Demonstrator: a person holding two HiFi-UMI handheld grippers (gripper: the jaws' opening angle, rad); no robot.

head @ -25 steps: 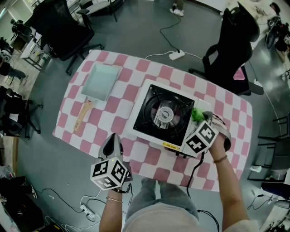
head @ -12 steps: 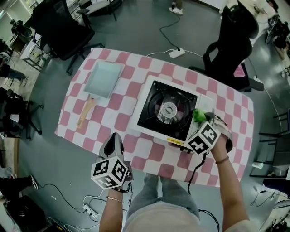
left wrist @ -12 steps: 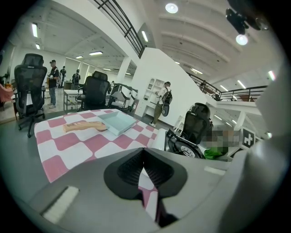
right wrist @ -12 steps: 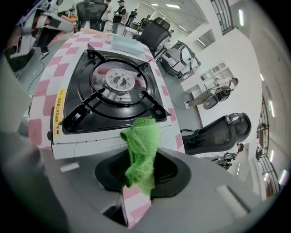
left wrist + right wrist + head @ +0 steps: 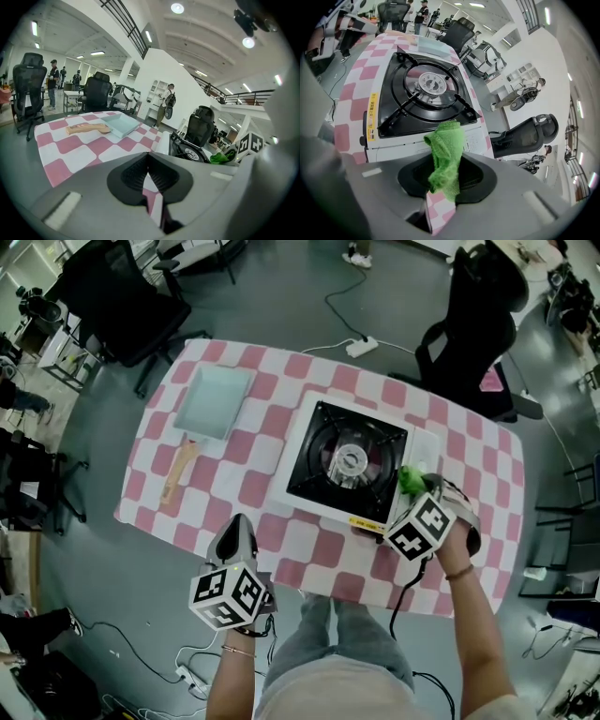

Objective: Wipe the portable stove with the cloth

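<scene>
The portable stove (image 5: 349, 463), white with a black burner top, sits on the pink-checked table (image 5: 234, 465). My right gripper (image 5: 419, 491) is shut on a green cloth (image 5: 411, 479) at the stove's near right corner. In the right gripper view the cloth (image 5: 445, 157) hangs bunched from the jaws just short of the stove's (image 5: 423, 91) white right panel. My left gripper (image 5: 234, 538) hovers at the table's near edge, left of the stove, with its jaws shut and nothing between them. The left gripper view shows the stove (image 5: 190, 150) ahead to the right.
A pale blue square pan (image 5: 212, 403) with a wooden handle (image 5: 175, 474) lies on the table's left part. Black office chairs (image 5: 473, 329) stand behind the table. A power strip (image 5: 361, 347) and cables lie on the floor. A black cord (image 5: 403, 592) hangs off the near edge.
The view has shifted a little; the stove and table sit slightly higher in the frame. Both grippers hold almost the same places, the right one still at the stove's corner with the cloth.
</scene>
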